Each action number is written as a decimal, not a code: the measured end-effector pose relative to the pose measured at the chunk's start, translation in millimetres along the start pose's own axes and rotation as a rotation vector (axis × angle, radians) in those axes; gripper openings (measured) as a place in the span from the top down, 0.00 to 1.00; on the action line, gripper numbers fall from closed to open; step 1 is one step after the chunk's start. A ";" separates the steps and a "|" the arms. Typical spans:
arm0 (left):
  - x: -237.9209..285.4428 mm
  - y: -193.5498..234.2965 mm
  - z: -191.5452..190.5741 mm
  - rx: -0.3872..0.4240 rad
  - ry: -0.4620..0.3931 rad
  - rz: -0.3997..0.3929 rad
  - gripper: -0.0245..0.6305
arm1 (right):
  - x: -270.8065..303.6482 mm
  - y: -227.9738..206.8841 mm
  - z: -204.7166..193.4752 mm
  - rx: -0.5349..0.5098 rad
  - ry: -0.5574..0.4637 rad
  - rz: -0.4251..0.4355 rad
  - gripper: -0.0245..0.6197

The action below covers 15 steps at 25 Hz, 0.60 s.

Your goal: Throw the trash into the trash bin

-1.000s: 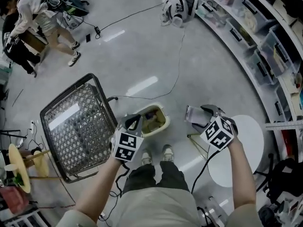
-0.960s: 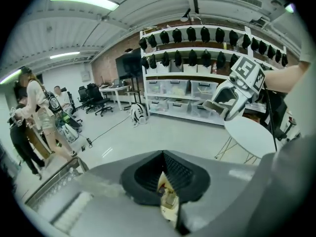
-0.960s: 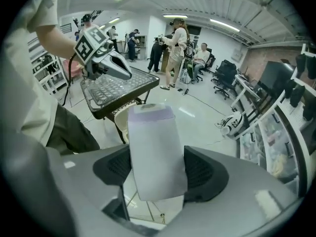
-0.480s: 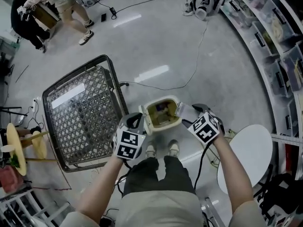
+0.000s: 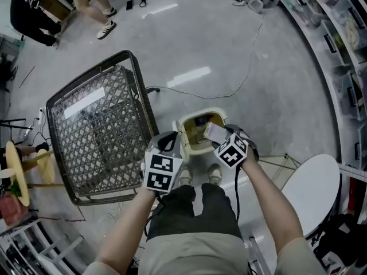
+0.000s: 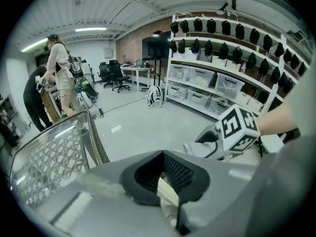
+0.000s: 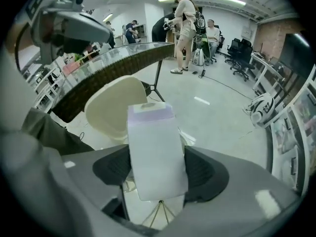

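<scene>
A pale lilac carton (image 7: 155,147) is clamped upright between the right gripper's (image 7: 158,171) fingers (image 7: 112,168), pads squished onto both its sides. Just past the fingertips, a bit to the left, a cream trash bin (image 7: 111,107) is seen, with a woven basket (image 7: 113,70) rim further out.

Floor (image 5: 229,44): grey polished concrete, glossy, reflecting the ceiling strip lights (image 6: 94,29). One black cable (image 5: 250,67) trails across it. A wire-mesh cart (image 5: 97,130) stands on the floor's left side, and a round white table (image 5: 312,185) at its lower right. Shelving (image 6: 217,83) holding clear storage bins lines the right-hand wall. At the far end are a brick wall (image 6: 131,46) and office chairs (image 6: 111,75). Two people (image 6: 54,78) stand beyond the cart.
</scene>
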State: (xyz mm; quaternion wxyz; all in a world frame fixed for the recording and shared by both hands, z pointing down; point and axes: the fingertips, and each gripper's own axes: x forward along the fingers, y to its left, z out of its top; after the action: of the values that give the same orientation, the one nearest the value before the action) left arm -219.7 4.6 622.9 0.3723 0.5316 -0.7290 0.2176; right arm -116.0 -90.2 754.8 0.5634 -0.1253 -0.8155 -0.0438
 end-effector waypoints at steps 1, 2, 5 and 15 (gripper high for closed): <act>2.3 -1.4 -0.2 -0.008 -0.002 0.000 0.96 | 10.8 0.5 -3.6 -0.004 0.012 0.003 0.46; 4.5 -2.1 -1.0 -0.012 -0.002 -0.001 0.96 | 21.1 0.2 -6.7 -0.008 0.023 0.004 0.46; 7.8 -0.6 -6.6 -0.031 0.001 -0.002 0.96 | 46.0 -1.8 -12.0 -0.016 0.035 -0.013 0.45; 8.3 -0.8 -13.4 -0.031 -0.030 -0.001 0.96 | 79.9 -1.7 -10.7 0.043 0.016 -0.003 0.39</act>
State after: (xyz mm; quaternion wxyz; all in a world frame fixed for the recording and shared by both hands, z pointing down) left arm -216.2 8.8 637.6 0.3694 0.5294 -0.7376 0.1981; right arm -133.4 -81.7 833.1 0.5724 -0.1118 -0.8118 -0.0281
